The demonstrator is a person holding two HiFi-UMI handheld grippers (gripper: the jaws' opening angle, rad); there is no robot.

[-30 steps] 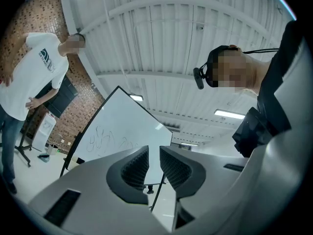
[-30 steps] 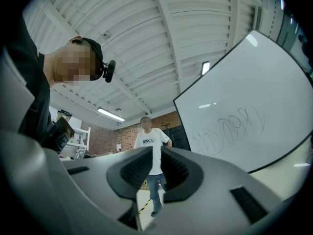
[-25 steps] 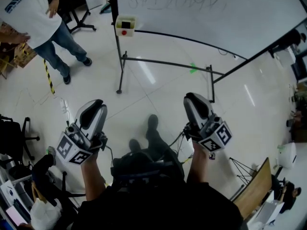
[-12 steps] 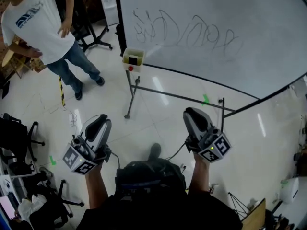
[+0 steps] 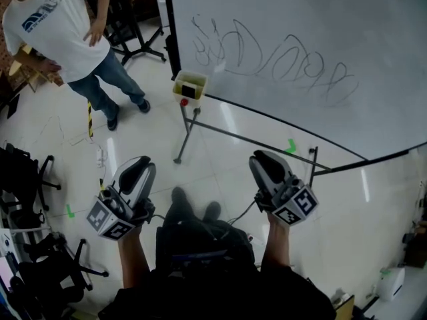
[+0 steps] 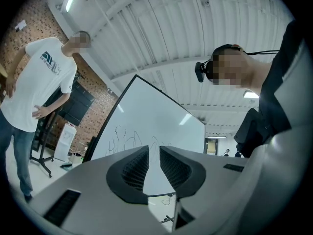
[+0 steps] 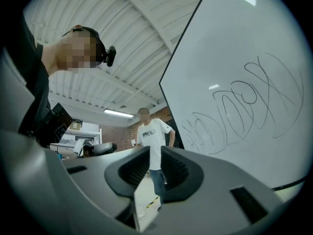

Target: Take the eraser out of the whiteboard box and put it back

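Observation:
A small yellow box (image 5: 189,88) with a red dot on its front hangs at the lower left corner of the whiteboard (image 5: 300,32). A dark block, apparently the eraser (image 5: 191,91), sits in its top. Both grippers are held out level, well short of the box. My left gripper (image 5: 140,165) is below and left of it; a narrow gap shows between its jaws (image 6: 153,148), with nothing in it. My right gripper (image 5: 261,159) is below and right of the box. Its jaws (image 7: 155,150) are opening, and only a slim gap shows, also with nothing in it.
A person in a white T-shirt and jeans (image 5: 60,25) stands left of the board. The board's stand legs (image 5: 189,131) and crossbar (image 5: 253,141) reach over the floor ahead of me. Black office chairs (image 5: 27,179) stand at the left. The board carries scribbles (image 5: 280,59).
I have walked toward the whiteboard: the yellow box and the board now sit lower and larger in the head view. Both grippers have come forward with me.

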